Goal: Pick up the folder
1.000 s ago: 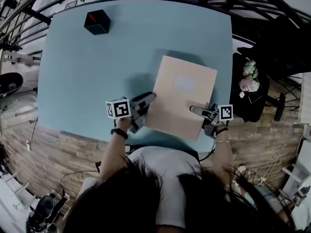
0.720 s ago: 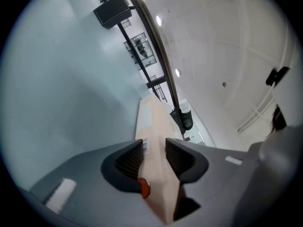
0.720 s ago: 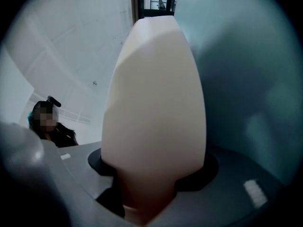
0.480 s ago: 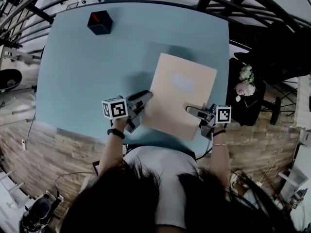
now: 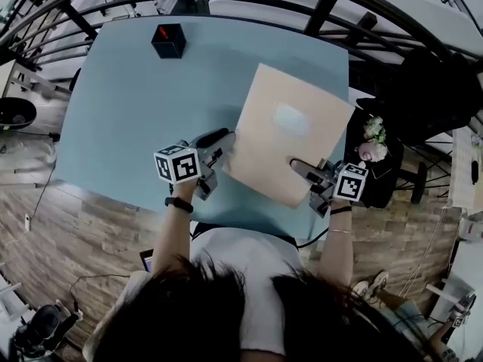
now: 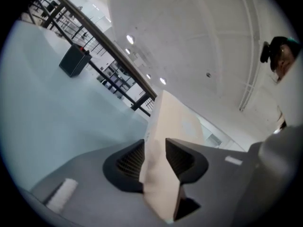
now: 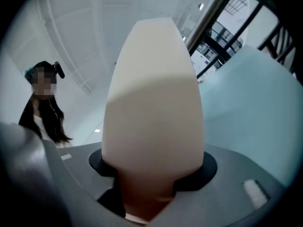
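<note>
A tan folder (image 5: 290,130) with a pale label hangs above the light blue table (image 5: 128,111), held at its near corners. My left gripper (image 5: 217,143) is shut on the folder's left edge; in the left gripper view the folder (image 6: 171,122) stands on edge between the ribbed pads (image 6: 129,161). My right gripper (image 5: 303,169) grips the near right edge. Its jaws are closing with the folder (image 7: 154,98) between them, and the sheet fills the gap and hides the pads.
A black box (image 5: 168,41) with a red mark stands at the table's far left corner. Dark railings (image 5: 324,2) run behind the table. A dark stand with flowers (image 5: 370,140) is to the right of the table. Wooden floor lies around.
Both grippers have risen with the folder and rolled. The folder has left the table top and now sits higher and more tilted in the head view.
</note>
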The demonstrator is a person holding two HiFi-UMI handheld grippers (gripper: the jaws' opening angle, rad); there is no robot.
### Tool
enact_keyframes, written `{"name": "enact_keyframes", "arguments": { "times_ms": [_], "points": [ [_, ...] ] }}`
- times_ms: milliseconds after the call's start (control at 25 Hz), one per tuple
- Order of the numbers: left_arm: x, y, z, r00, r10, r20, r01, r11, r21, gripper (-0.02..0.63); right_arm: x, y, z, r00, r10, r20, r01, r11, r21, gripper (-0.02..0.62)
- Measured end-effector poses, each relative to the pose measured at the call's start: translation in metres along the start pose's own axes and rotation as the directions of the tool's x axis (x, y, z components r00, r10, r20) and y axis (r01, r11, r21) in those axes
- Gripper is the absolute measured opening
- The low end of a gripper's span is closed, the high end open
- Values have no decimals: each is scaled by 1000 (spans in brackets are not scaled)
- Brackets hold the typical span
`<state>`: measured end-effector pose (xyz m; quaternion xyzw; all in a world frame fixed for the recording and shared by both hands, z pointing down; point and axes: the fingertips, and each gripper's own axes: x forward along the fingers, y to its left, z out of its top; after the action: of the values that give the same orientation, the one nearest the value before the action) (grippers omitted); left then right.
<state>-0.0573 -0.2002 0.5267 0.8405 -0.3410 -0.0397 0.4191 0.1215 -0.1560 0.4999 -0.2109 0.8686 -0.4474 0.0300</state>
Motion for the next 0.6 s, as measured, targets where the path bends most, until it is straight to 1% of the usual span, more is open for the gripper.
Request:
{"name": "enact_keyframes", "arguments": {
  "times_ms": [160, 240, 320, 440, 520, 600],
  "points": [
    [-11, -32, 29, 997, 9, 77, -20, 991, 136, 192, -12, 30, 23, 996, -53, 69, 62, 988, -145, 291],
    [-14, -48, 43, 994, 9, 111, -31, 979, 200, 189, -18, 44, 34, 990, -87, 111, 109, 972, -210, 291],
    [-16, -64, 56, 990, 10, 142, -47, 965, 259, 179, -25, 56, 45, 980, -121, 158, 161, 949, -272, 291],
    [-22, -85, 74, 983, 12, 181, -73, 940, 333, 167, -33, 69, 58, 957, -183, 226, 257, 897, -361, 293],
    [-27, -95, 87, 979, 11, 203, -89, 922, 376, 158, -34, 75, 65, 936, -234, 265, 329, 850, -412, 291],
    [-30, -101, 99, 975, 19, 220, -113, 899, 423, 147, -33, 79, 73, 907, -295, 301, 408, 794, -450, 289]
  ]
}}
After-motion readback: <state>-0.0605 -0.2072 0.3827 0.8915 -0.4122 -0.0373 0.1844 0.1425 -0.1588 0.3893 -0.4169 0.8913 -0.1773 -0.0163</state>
